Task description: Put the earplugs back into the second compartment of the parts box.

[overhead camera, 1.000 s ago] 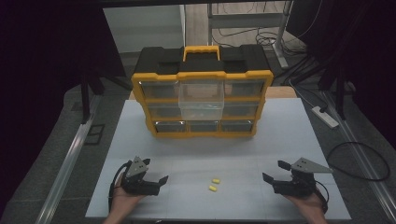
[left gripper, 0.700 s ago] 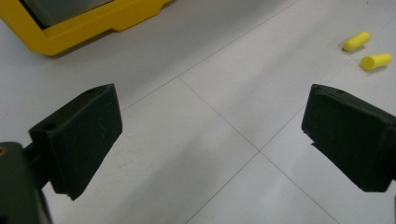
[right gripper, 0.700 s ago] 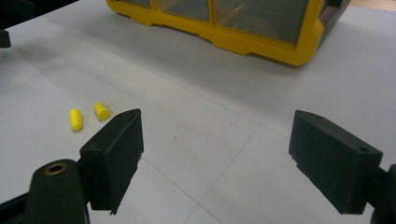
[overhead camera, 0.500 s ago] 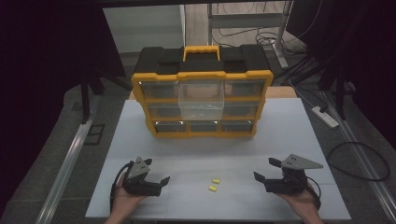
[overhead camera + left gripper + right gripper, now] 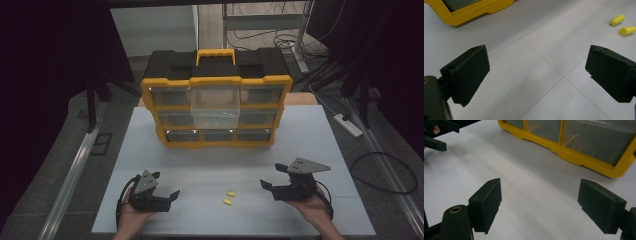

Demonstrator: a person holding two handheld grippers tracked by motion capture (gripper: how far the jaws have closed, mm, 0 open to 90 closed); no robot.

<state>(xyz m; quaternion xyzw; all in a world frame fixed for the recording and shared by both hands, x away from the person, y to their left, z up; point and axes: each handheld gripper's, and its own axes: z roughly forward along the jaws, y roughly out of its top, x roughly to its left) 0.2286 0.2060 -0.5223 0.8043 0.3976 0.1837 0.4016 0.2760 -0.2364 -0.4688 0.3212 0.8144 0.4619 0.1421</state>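
Both our grippers hover low over the white tabletop (image 5: 210, 165), jaws spread wide and empty. Two yellow earplugs (image 5: 229, 197) lie between the left gripper (image 5: 167, 192) and right gripper (image 5: 270, 182), ahead-right of the left jaws. We judge one should straddle a plug squarely before closing. Beyond stands the yellow organizer (image 5: 216, 110), one drawer (image 5: 216, 104) pulled out.

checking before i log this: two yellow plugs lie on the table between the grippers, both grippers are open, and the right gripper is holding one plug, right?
Not quite. The right gripper holds nothing: the right gripper view shows bare table between its open jaws. Both yellow plugs lie on the table between it and the open left gripper, as the high view shows.
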